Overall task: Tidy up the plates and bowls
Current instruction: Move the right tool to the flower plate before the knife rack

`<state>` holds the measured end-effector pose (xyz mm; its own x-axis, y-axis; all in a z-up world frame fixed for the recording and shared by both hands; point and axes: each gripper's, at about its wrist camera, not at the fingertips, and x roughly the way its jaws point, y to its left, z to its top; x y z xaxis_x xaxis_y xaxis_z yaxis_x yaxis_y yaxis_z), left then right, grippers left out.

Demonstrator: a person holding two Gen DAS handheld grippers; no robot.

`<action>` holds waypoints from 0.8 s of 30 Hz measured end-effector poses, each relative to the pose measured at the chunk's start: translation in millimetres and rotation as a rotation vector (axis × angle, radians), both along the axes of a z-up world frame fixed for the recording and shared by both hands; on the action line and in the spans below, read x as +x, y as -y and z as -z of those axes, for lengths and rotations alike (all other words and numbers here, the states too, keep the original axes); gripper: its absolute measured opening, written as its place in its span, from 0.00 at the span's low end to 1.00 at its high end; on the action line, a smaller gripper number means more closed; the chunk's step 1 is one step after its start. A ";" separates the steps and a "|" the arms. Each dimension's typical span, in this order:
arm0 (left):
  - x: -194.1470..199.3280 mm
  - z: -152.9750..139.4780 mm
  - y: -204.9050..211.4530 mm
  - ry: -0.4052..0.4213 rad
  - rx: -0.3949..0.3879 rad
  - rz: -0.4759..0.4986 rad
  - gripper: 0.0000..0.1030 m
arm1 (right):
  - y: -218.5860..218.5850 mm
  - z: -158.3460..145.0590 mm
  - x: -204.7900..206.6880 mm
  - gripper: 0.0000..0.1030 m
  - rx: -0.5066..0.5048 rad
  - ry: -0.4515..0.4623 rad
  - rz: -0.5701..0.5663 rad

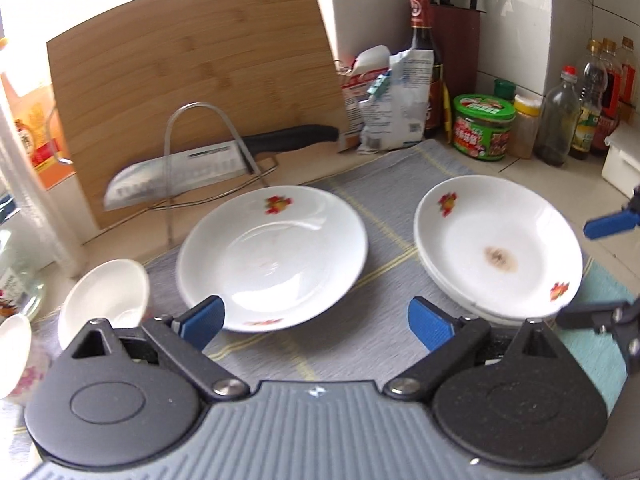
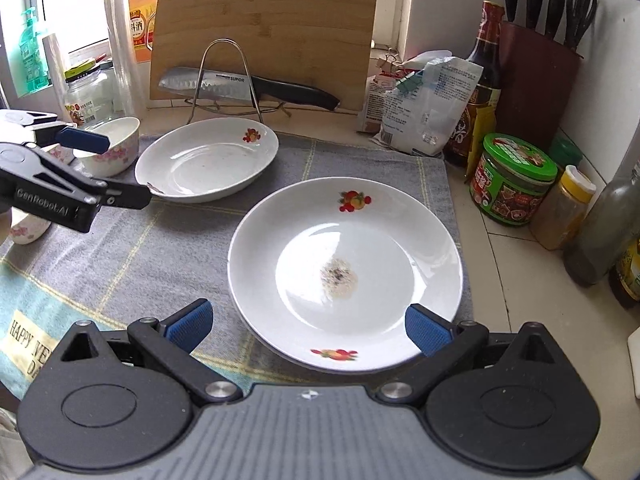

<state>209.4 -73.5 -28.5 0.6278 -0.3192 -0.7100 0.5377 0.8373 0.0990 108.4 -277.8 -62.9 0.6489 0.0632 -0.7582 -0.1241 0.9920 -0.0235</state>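
Observation:
A single white plate with fruit decals [image 1: 272, 264] [image 2: 208, 164] lies on the grey cloth. To its right is a stack of matching plates [image 1: 496, 248] [image 2: 344, 272] whose top plate has a brown stain. My left gripper [image 1: 316, 322] [image 2: 128, 168] is open and holds nothing. It hangs at the single plate's near-left rim. My right gripper [image 2: 308, 328] [image 1: 574, 274] is open too, and the stack's near rim lies between its fingers without being pressed. A white bowl with pink flowers [image 1: 104, 300] [image 2: 112, 148] and a smaller flowered bowl [image 1: 16, 356] [image 2: 28, 232] sit at the left.
The grey cloth [image 2: 120, 264] covers the counter. Behind the plates, a cutting board [image 2: 264, 28] leans on the wall with a knife on a wire rack [image 2: 240, 84]. Bags, a sauce bottle [image 2: 484, 80], a green-lidded jar [image 2: 512, 180], a knife block and oil bottles crowd the right.

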 end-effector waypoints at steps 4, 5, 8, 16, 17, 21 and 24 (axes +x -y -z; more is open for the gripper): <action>2.8 -3.4 -27.3 0.000 -0.013 -0.018 0.95 | -25.8 -8.2 17.7 1.00 -0.021 -0.009 -0.021; 3.8 -3.2 -30.8 0.003 -0.010 -0.028 0.95 | -30.4 -10.4 22.9 1.00 -0.022 -0.009 -0.031; 9.0 -1.5 -35.0 -0.006 -0.007 -0.059 0.95 | -39.7 -17.0 40.4 1.00 -0.024 -0.007 -0.073; 25.9 12.3 -31.5 -0.060 0.020 -0.181 0.95 | -36.7 -20.7 114.7 1.00 0.052 -0.022 -0.249; 28.2 14.1 -30.6 -0.065 0.025 -0.190 0.95 | -36.5 -20.5 124.1 1.00 0.056 -0.022 -0.261; 39.7 22.6 -25.3 -0.088 0.054 -0.203 0.95 | -39.4 -17.0 159.8 1.00 0.076 -0.055 -0.311; 49.2 30.0 -24.3 -0.099 0.049 -0.190 0.95 | -43.2 -9.2 183.4 1.00 0.056 -0.076 -0.339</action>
<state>258.7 -49.2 -58.4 0.5996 -0.1650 -0.7831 0.3796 0.9201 0.0967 291.8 -234.7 -53.6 0.5259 0.3086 -0.7926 -0.4460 0.8935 0.0520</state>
